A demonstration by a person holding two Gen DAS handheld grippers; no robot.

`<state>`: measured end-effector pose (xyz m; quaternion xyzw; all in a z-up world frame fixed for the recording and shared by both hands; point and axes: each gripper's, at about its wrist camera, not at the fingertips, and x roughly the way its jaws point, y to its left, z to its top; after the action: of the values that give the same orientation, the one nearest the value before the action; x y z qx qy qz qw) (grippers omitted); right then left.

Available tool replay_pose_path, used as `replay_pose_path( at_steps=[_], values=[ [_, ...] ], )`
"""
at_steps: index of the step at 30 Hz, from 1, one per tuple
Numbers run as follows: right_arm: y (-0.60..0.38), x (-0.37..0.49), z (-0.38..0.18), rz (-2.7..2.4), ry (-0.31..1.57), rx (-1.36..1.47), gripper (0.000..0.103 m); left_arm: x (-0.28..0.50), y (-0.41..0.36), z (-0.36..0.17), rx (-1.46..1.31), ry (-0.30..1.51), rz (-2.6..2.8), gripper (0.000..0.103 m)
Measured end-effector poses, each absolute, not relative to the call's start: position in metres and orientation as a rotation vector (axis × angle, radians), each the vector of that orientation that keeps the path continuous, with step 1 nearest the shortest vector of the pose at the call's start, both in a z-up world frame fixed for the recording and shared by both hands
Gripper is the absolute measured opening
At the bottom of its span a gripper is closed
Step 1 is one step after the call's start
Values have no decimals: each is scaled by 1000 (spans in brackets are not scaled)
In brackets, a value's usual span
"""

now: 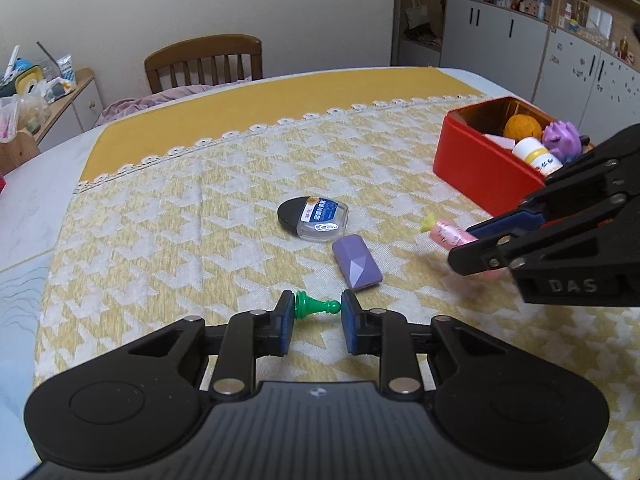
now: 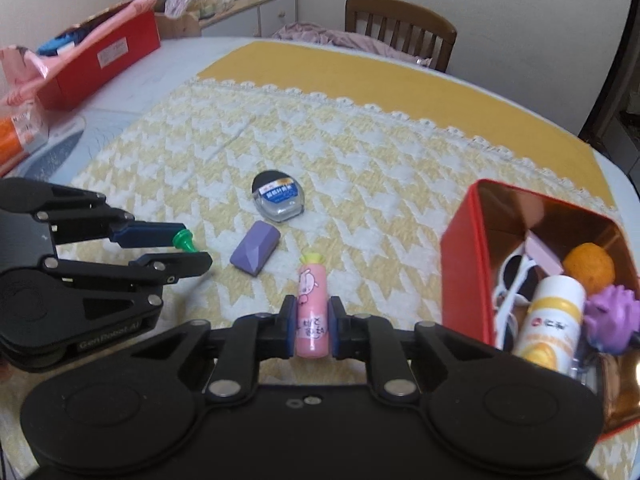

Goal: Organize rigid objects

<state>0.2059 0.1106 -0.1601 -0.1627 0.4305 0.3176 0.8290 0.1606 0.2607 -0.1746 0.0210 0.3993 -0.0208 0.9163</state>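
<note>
- The left gripper (image 1: 318,307) pinches a green pawn (image 1: 316,305) end to end between its blue pads, the pawn lying crosswise just above the cloth (image 1: 160,216).
- The right gripper (image 2: 313,330) is pressed onto a pink tube (image 2: 310,312) with a yellow-green cap; the tube points away from the camera, its lower half between the pads.
- Taking the red box (image 2: 464,280) as landmark: the tube and right gripper are just to its left in the right wrist view, clear of its wall.
- A purple case (image 2: 255,253) lies on the cloth further left of the box, beyond the tube.
- A round tin (image 2: 279,197) with a black lid and blue label sits just behind the purple case, well apart from the box.
- The pawn and left gripper are furthest left of the box, past the purple case.
- Inside the box: an orange ball (image 2: 590,267), a white bottle (image 2: 552,320), a purple toy (image 2: 612,316), a pink block (image 2: 542,254) and white sunglasses (image 2: 514,280).
- The box stands on the cloth, which covers the tabletop (image 1: 28,200).
- A chair (image 1: 204,60) stands at the far edge, well away from the box.
</note>
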Motion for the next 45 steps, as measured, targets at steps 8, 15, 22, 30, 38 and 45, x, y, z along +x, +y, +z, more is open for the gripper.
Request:
replay_pose_path(
  at_steps=[8,15,22,30,38,45],
  values=[
    [89,193,-130,681,904,-303,15,152,257,-148,-48,804,-23,24],
    [65,186,-106,698,868,-266,15,150,236,-121,-81,777,-42,24],
    [23,191,-93,676,842,-203,15,157,206,-103,-100,757,-70,24],
    [-28,207,-92,635,832,-161,15,174,165,-94,-87,759,-85,24],
    [-69,223,-99,609,841,-136,15,197,124,-93,-68,768,-105,24],
    [-99,241,-106,602,857,-111,15,222,100,-96,-68,812,-114,24]
  ],
)
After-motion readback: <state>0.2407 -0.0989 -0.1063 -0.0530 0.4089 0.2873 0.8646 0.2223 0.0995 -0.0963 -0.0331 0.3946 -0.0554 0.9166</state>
